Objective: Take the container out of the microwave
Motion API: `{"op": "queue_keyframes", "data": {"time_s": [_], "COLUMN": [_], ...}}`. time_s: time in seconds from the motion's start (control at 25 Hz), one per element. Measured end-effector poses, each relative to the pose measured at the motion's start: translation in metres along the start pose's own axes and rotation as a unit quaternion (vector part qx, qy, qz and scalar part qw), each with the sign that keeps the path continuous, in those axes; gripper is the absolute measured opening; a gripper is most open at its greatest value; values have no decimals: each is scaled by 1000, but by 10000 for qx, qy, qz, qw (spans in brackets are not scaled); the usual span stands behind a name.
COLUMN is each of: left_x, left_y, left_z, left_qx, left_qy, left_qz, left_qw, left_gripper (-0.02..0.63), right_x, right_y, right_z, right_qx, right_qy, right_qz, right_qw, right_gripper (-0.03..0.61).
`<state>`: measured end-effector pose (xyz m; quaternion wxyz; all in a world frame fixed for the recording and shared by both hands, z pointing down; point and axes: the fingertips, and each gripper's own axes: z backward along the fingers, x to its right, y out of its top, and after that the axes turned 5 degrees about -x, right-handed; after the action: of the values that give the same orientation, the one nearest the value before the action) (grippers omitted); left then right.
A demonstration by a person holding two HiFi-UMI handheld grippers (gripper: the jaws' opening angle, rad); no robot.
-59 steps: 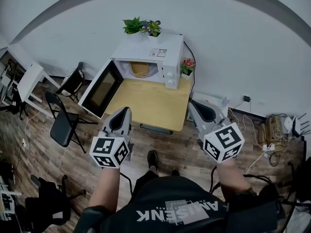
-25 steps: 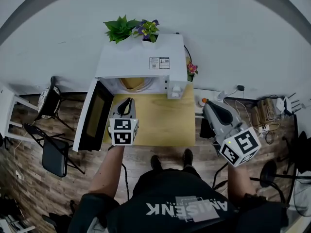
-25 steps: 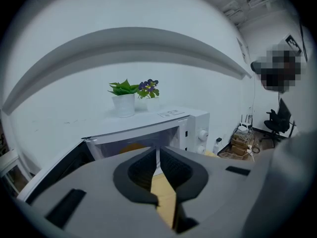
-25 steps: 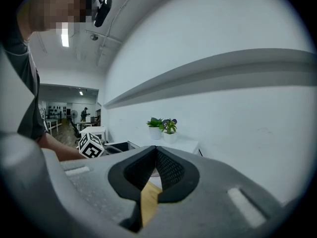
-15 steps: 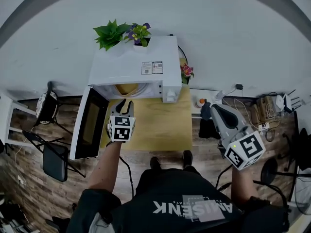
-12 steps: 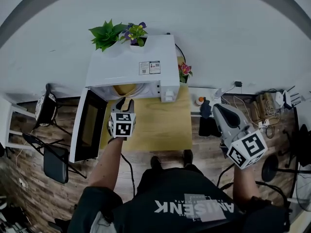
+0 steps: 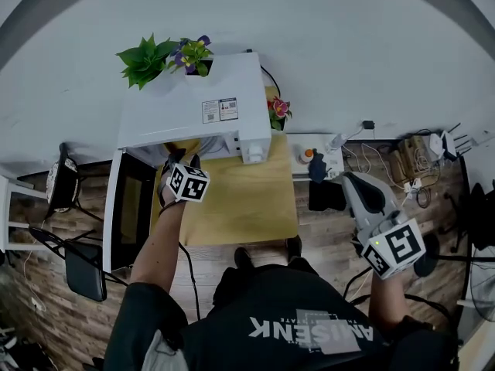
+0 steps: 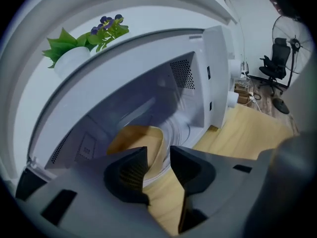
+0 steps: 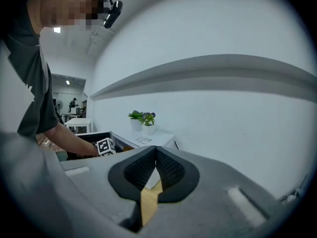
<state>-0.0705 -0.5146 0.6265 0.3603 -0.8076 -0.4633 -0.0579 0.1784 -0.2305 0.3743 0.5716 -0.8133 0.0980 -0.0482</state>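
Person (image 7: 294, 323): stood at the bottom of the head view, nearer the table (image 7: 247, 207) than a couple of seconds before.
Right gripper (image 7: 353, 179): hung at the lower right of the head view, off the table's right edge and well apart from the work. In the right gripper view (image 9: 156, 163) its pads met with nothing between them. It took no part in the reach.
Left gripper (image 7: 179, 159): had come up from over the table's front to the microwave's mouth, upper left of centre in the head view. Its jaws had just been opening, from together to wide apart.
Gap between the jaws: in the left gripper view (image 8: 158, 158) the container's near rim showed through it. Neither pad pressed on that rim, so nothing was held.
Container (image 8: 141, 139): tan and thin-walled, it sat inside the cavity on the turntable, at the centre of the left gripper view.
Microwave (image 7: 193, 107): its door (image 7: 124, 215) stood swung out to the left, leaving the way in clear.
Potted plants (image 7: 158, 56): stood on the microwave's top, against the wall.
Meaning for the task: the approach looked nearly done. Closing on the rim and drawing the container out remained.
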Motion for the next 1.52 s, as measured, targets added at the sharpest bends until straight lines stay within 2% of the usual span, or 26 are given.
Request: {"op": "queue_keyframes", "data": {"time_s": [0.2,0.44,0.56,0.64,0.84,1.0,1.32,1.52], "left_x": [6,7,13,15,13,15,22,37], "left_y": [-1,-2,-2,-1,-1,-1,0,4], "left_z": [-24,-40,-48,-49,-50,-47,-33,-9], "left_qx": [-296,-544,-628,-634,-616,-655,-509,-427], "left_qy": [-65,-21,-142,-212,-212,-336,-415,-546], "left_qz": [-374,-655,-740,-781,-836,-889,-872,-835], "left_qw": [9988,9964,9952,9947,9944,9933,9940,9941], "left_gripper": [138,138,138,128,50,28,20,20], "right_x": [11,19,23,26,36,35,34,35], "right_y": [-9,-15,-20,-23,-23,-23,-16,-9], "right_z": [5,2,3,5,9,9,8,10], "right_qx": [-169,-246,-309,-337,-329,-310,-117,27], "right_qy": [-199,-204,-224,-264,-358,-306,-13,159], "right_qz": [173,64,30,19,-18,-22,-191,-95], "right_qw": [9995,9995,9993,9991,9988,9990,9997,9998], "right_gripper": [6,6,6,6,5,6,6,6]}}
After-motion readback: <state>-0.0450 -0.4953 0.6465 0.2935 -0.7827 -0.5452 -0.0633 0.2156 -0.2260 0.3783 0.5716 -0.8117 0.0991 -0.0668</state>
